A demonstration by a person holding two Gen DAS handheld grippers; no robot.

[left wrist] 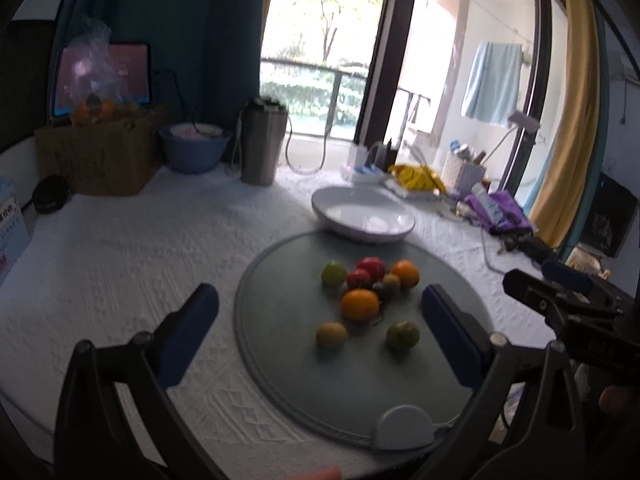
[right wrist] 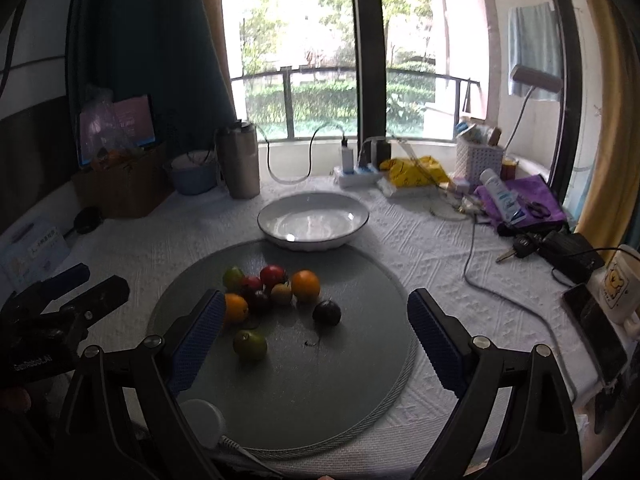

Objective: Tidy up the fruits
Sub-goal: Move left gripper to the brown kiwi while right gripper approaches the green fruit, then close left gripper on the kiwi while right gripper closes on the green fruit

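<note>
Nearest the lenses, both tools are held above the near edge of the round grey mat (right wrist: 360, 392), neither touching anything: the left gripper (left wrist: 320, 332) has its blue pads spread wide and holds nothing, and the right gripper (right wrist: 314, 336) is spread just as wide and equally unladen. Just ahead of the right gripper, slightly toward its left finger, lies a green fruit (right wrist: 250, 345) on its own, with a dark plum-like fruit (right wrist: 327, 312) a little farther on and near the centre line. Beyond these sits the cluster: an orange (right wrist: 235, 308) partly hidden behind the right gripper's left pad, another orange (right wrist: 305, 285), a red tomato-like fruit (right wrist: 273, 275), a second green one (right wrist: 233, 277) and small brownish pieces touching one another. Farther ahead still, just past the mat's far rim, the white bowl (right wrist: 276, 236) sits upright with nothing in it, so I judge the sorting not yet begun. The sensible start would be a loose outlier such as the near green fruit: descend with the pads on either side of its widest girth, close gently, and lift straight up before carrying it forward to the bowl, so the packed fruits are not nudged into rolling. The fruits are all close to round, so no long axis or pointing direction can be made out; stems are too blurred to read, and any approach angle should serve.
</note>
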